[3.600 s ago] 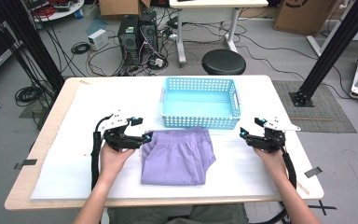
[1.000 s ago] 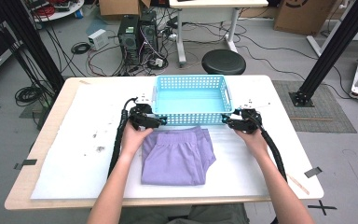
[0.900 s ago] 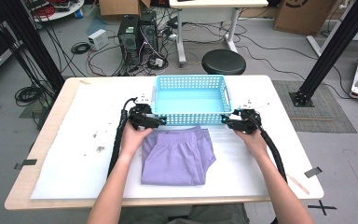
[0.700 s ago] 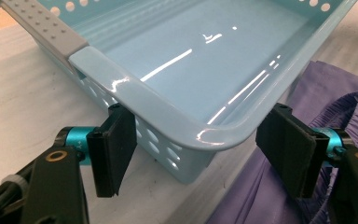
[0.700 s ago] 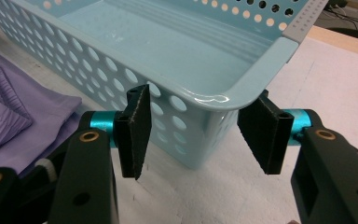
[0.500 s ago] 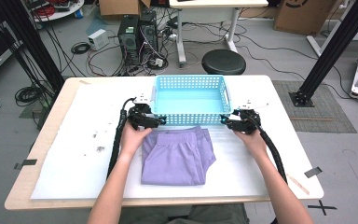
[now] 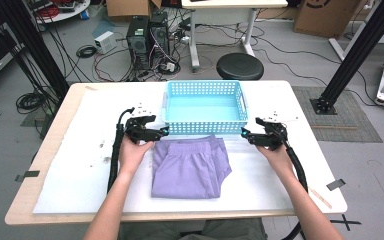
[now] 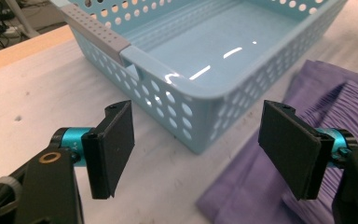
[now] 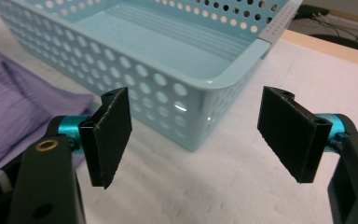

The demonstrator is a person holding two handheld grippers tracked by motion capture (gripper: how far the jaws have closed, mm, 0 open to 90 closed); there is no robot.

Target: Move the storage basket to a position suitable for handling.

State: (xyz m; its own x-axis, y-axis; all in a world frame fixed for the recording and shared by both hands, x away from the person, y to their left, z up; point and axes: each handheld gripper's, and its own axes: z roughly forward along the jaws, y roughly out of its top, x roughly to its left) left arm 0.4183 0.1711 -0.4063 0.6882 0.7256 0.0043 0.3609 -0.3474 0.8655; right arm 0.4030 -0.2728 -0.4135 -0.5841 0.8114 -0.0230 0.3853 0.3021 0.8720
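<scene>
The near wall of the blue basket [image 7: 204, 107] is partly masked in both gripper views by the black jaws, and the purple shorts [image 7: 190, 166] are cut off at the frame edge in both of those views. In the right gripper view, the far end of the basket is cut off by the top edge.

The basket is set on the white-covered table [image 7: 70, 175], just beyond the shorts, whose waistband touches or nearly touches its near wall; which of the two cannot be told. The basket's long axis is laid across the table, from the person's left to right, with its open side up and nothing seen inside.

Compared with a second ago, the left gripper [image 7: 163, 133] is seen drawn a little outward from the basket's near left corner. The right gripper [image 7: 243, 133] is found at the near right corner as before. The jaws of both have just been opening and are now spread wide, with nothing pressed between them.
</scene>
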